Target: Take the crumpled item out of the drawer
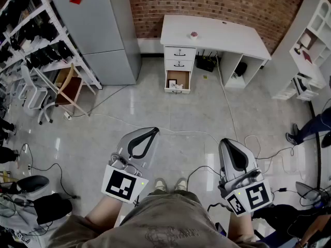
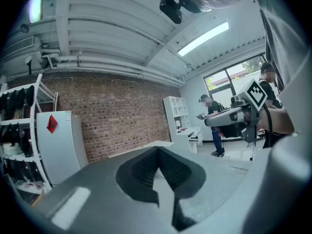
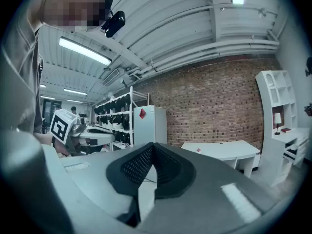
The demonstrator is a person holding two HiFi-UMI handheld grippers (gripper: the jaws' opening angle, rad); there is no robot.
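A white desk (image 1: pixel 217 35) stands far ahead against the brick wall. Its bottom drawer (image 1: pixel 178 80) is pulled open, and a small white crumpled item (image 1: pixel 177 86) lies at the drawer's front. The two drawers above are closed. My left gripper (image 1: pixel 154 130) and right gripper (image 1: pixel 226 141) hang over the floor near my knees, far from the desk. Both are shut with nothing between the jaws. The left gripper view shows its jaws (image 2: pixel 157 150) meeting at the tips, and the right gripper view shows the same (image 3: pixel 152 146), with the desk (image 3: pixel 224 150) beyond.
A grey cabinet (image 1: pixel 103 25) stands left of the desk, beside shelves (image 1: pixel 36 40) of dark items and a wooden chair (image 1: pixel 67 87). Cables (image 1: pixel 155 127) cross the floor towards the desk. A white shelf unit (image 1: pixel 305 45) and a person's legs (image 1: pixel 310 128) are at the right.
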